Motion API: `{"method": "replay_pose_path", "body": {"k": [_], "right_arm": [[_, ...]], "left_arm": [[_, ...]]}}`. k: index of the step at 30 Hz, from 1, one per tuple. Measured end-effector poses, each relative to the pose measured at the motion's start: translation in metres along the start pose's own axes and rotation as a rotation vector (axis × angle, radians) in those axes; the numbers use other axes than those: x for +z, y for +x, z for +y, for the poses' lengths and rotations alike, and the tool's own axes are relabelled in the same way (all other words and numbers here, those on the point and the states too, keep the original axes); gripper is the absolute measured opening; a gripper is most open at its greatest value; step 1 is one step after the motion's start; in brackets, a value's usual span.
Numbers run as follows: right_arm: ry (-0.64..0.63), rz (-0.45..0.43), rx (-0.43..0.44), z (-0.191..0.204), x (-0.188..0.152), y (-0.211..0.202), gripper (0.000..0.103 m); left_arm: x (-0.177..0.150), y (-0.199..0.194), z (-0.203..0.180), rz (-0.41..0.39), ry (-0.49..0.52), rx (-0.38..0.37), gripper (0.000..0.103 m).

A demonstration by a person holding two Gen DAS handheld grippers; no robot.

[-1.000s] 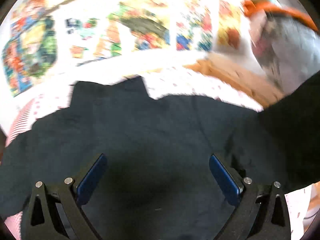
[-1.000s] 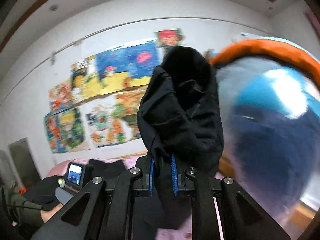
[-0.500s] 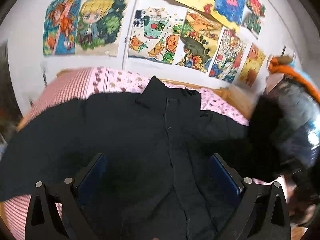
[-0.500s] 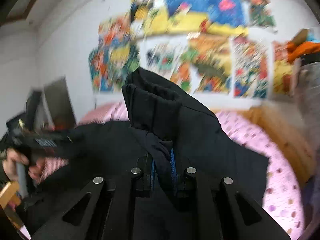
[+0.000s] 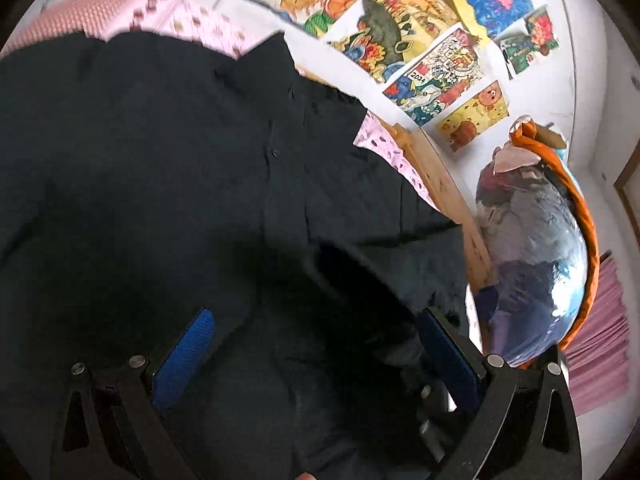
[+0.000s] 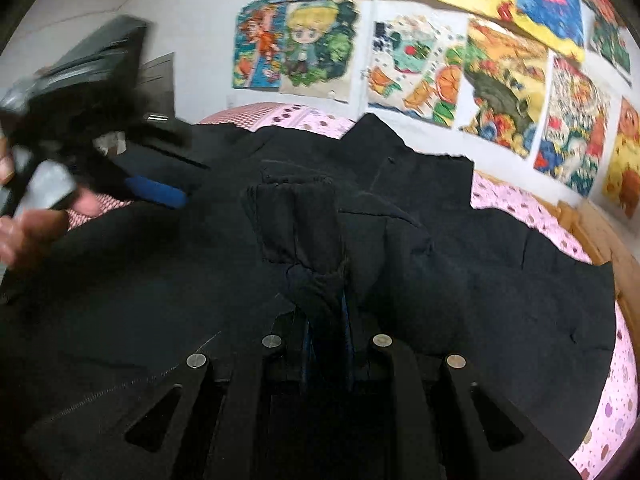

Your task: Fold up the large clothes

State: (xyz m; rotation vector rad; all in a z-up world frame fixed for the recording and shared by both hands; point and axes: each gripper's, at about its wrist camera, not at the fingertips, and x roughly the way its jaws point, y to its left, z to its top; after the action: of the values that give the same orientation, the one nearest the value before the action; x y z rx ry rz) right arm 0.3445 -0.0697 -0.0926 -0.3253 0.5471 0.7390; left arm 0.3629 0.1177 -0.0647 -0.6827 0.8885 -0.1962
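Observation:
A large black jacket (image 5: 168, 168) lies spread front up on the pink bedsheet (image 5: 192, 20), collar toward the wall. My left gripper (image 5: 316, 344) hovers over its lower body, jaws wide open and nothing between the blue pads. In the right wrist view my right gripper (image 6: 326, 320) is shut on a bunched black sleeve (image 6: 296, 232), which is held over the jacket's (image 6: 500, 280) middle. One blue pad (image 6: 156, 194) of the left gripper shows at the left of that view, blurred, with a hand (image 6: 28, 232) behind it.
A wooden bed frame (image 5: 440, 184) runs along the jacket's right side. Beyond it stands a clear bag with orange trim (image 5: 536, 248), stuffed with clothes. Colourful posters (image 6: 420, 68) cover the wall behind the bed. A pink curtain (image 5: 600, 340) hangs at far right.
My right gripper has swung down from high in the air, bringing the sleeve across over the jacket's body. The left gripper has moved closer and rolled, still open.

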Motion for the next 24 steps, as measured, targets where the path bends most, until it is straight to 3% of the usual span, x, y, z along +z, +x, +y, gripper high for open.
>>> {"method": "replay_pose_path", "body": {"k": [7, 9, 12, 14, 16, 17, 20, 22, 24], "right_arm": [[-0.055, 0.008, 0.009, 0.01, -0.006, 0.0, 0.012], [-0.068, 0.014, 0.012, 0.011, -0.009, 0.001, 0.012], [-0.089, 0.025, 0.006, 0.014, -0.012, 0.002, 0.012], [-0.1, 0.021, -0.003, 0.016, -0.013, 0.0, 0.012], [-0.114, 0.01, -0.021, 0.018, -0.013, -0.002, 0.013], [-0.122, 0.005, -0.025, 0.019, -0.013, -0.005, 0.014], [-0.145, -0.005, 0.011, 0.022, -0.017, -0.013, 0.025], [-0.16, -0.032, 0.022, 0.022, -0.018, -0.021, 0.049], [-0.171, -0.077, 0.02, 0.019, -0.018, -0.036, 0.058]], "left_arm": [[0.0, 0.019, 0.002, 0.019, -0.106, -0.071, 0.101], [0.001, 0.021, 0.001, 0.024, -0.117, -0.072, 0.096], [0.0, 0.027, -0.001, 0.05, -0.116, -0.052, 0.072], [-0.001, 0.031, -0.002, 0.061, -0.117, -0.055, 0.051], [-0.001, 0.031, -0.004, 0.046, -0.105, -0.054, 0.04], [0.0, 0.031, -0.007, 0.039, -0.09, -0.044, 0.027], [0.004, 0.026, -0.019, -0.001, -0.028, -0.013, 0.012], [0.008, 0.016, -0.028, -0.053, 0.033, 0.019, 0.009], [0.011, 0.004, -0.035, -0.102, 0.075, 0.049, 0.009]]}}
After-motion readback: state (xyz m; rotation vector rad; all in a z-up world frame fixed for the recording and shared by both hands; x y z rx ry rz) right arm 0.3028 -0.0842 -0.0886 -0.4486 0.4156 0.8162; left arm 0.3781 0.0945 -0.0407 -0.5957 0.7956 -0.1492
